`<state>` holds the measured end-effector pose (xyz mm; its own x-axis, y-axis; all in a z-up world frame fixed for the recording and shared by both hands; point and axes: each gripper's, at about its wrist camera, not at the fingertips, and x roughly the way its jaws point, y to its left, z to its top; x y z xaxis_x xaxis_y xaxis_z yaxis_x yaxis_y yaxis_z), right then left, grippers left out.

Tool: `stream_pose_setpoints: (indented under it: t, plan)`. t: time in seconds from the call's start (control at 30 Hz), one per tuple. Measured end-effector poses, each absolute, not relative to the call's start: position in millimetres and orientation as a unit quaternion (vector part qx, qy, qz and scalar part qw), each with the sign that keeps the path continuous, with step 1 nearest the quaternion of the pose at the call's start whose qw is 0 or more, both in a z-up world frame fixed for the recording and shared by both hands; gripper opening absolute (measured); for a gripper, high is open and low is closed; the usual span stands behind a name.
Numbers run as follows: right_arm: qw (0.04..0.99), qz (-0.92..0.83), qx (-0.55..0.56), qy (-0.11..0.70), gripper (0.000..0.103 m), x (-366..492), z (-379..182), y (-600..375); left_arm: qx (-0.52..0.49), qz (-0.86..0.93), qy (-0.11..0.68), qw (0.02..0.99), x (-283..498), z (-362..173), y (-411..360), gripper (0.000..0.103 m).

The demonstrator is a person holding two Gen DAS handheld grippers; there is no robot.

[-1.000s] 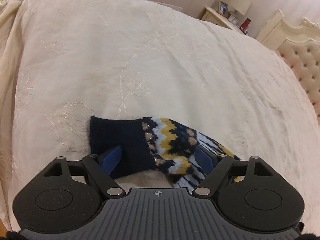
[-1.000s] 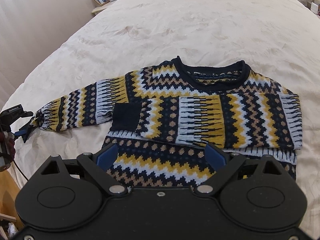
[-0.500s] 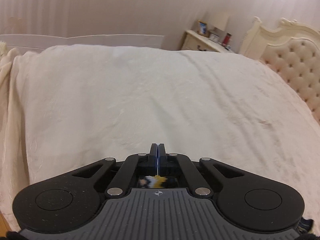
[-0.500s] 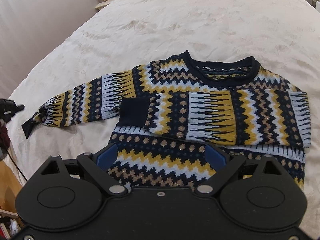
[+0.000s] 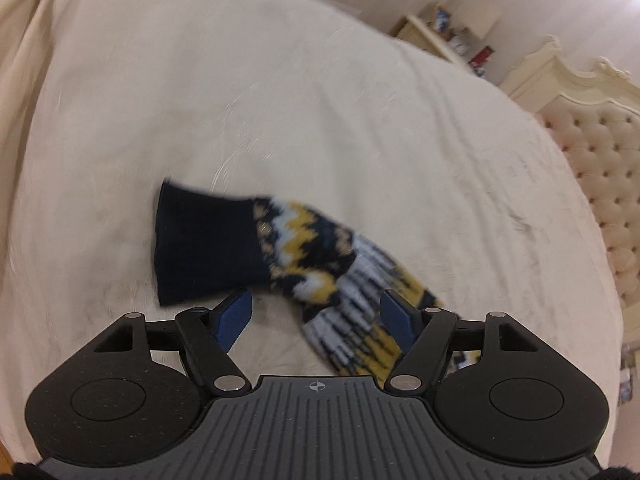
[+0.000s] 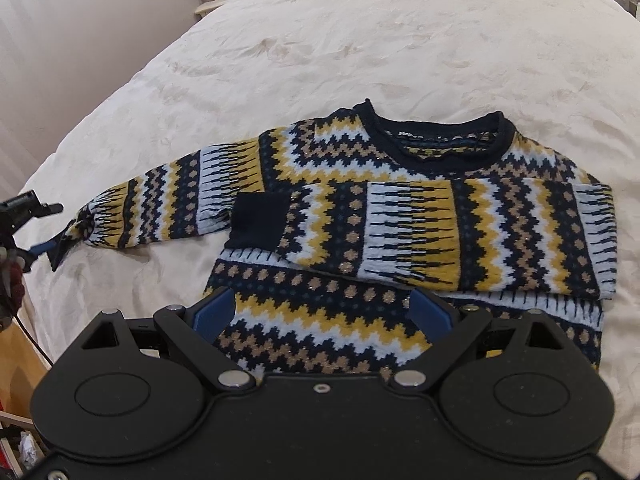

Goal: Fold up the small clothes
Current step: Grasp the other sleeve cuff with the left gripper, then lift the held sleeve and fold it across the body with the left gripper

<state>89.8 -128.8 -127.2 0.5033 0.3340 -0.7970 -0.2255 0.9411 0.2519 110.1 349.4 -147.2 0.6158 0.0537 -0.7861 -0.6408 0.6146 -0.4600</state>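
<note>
- Checking left wrist: left gripper jaws wide, gripping nothing; sleeve with navy cuff lies on the cream bedspread just ahead, blurred.
- Right wrist?
- Right gripper jaws wide, over the hem of the sweater, which is flat on the bed; one sleeve folded across the chest, the other stretched out sideways.

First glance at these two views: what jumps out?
The patterned sweater lies flat on the cream bed, one sleeve folded across its chest. The other sleeve stretches out sideways, its navy cuff just ahead of the open left tool. The right tool, also open, hovers over the hem.
</note>
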Motion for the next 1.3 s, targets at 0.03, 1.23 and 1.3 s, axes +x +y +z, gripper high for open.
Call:
stream_pose_setpoints:
  t: [0.03,1.23,1.3]
  plan:
    - [0.865,0.16,0.057,0.472,0.095,90,-127,-129,-0.39,0.218,0.384,0.808,111,-152,351,0.069]
    - [0.857,0.191,0.079,0.473,0.095,96,-138,-135,-0.176,0.023,0.283,0.943,171,32,240,0.007]
    - [0.857,0.188,0.085,0.472,0.095,94,-138,-143,-0.163,0.018,0.29,0.943,175,29,223,0.007]
